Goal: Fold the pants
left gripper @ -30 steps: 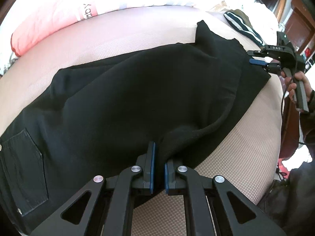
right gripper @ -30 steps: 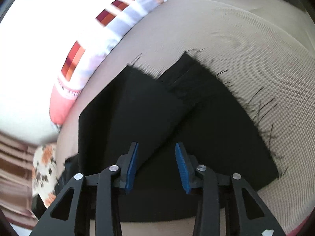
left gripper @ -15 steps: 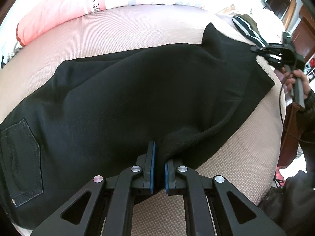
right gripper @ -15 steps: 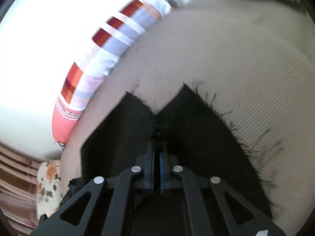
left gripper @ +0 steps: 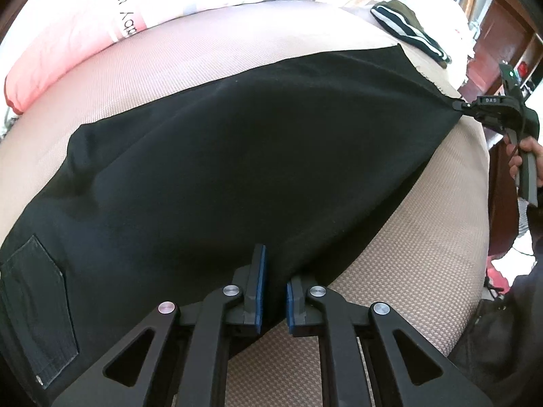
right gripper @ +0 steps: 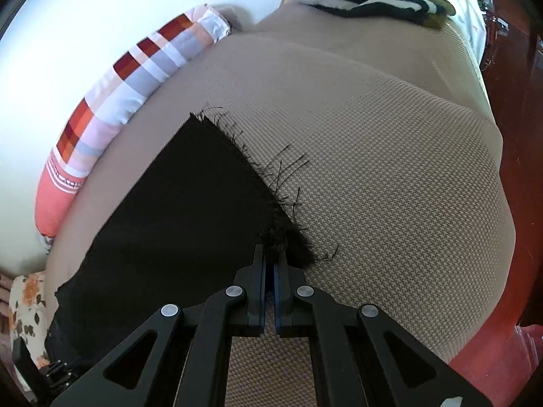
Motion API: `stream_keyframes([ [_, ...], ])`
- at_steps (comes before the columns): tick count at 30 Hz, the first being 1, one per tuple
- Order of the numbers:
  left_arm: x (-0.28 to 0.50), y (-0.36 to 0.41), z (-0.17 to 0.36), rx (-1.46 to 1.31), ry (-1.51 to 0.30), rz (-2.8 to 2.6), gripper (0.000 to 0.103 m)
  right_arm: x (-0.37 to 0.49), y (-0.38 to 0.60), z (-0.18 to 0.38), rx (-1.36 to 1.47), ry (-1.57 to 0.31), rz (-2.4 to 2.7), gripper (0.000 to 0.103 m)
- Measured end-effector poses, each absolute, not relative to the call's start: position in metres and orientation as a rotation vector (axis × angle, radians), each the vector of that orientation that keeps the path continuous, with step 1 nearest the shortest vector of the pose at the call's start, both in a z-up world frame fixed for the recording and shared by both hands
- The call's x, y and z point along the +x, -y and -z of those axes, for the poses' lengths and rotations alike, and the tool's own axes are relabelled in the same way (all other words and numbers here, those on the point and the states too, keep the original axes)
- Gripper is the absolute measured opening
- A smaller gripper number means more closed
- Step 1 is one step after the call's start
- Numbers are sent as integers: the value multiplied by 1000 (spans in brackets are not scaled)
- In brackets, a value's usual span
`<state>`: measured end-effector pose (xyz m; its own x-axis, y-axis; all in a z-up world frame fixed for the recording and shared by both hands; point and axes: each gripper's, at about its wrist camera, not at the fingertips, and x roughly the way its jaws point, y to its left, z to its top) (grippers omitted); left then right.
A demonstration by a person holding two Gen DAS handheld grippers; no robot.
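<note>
Inspector: Location of the item?

Assessor: The black pants lie spread across the tan woven bed surface, running lengthwise from the left side, where a back pocket shows, toward the right edge. One trouser leg overlies the other.

Inspector: Left tool?

Assessor: The left tool sits at the near edge of the pants, mid-length. Its blue-padded fingers are close together, with black fabric pinched in the narrow gap.

Inspector: Right tool?

Assessor: The right tool is clamped on the frayed hem corner of the pants, fingers all but touching. From the left wrist view the same tool holds that corner pulled taut near the bed's right edge.

Inspector: Other items?

Assessor: A pink and checked pillow lies along the far edge. A dark garment with white stripes rests at the far right corner, well apart from the pants.
</note>
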<state>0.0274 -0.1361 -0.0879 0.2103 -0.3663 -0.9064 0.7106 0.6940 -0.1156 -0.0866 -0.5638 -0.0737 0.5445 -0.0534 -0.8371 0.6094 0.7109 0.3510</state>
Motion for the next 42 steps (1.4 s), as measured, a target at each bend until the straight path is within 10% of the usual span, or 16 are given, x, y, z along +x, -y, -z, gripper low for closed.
stream_keyframes([
  [10, 31, 131, 88, 305, -1155, 768, 17, -75, 553, 68, 590, -1001, 460, 15],
  [14, 34, 123, 77, 226, -1204, 801, 50, -74, 560, 53, 547, -1009, 496, 25],
  [20, 39, 102, 39, 146, -1074, 837, 60, -34, 586, 23, 517, -964, 366, 25],
  [33, 120, 38, 60, -61, -1042, 371, 60, 88, 611, 62, 545, -1094, 134, 25],
  [42, 134, 38, 77, -36, -1070, 320, 60, 92, 592, 55, 415, -1054, 127, 1],
])
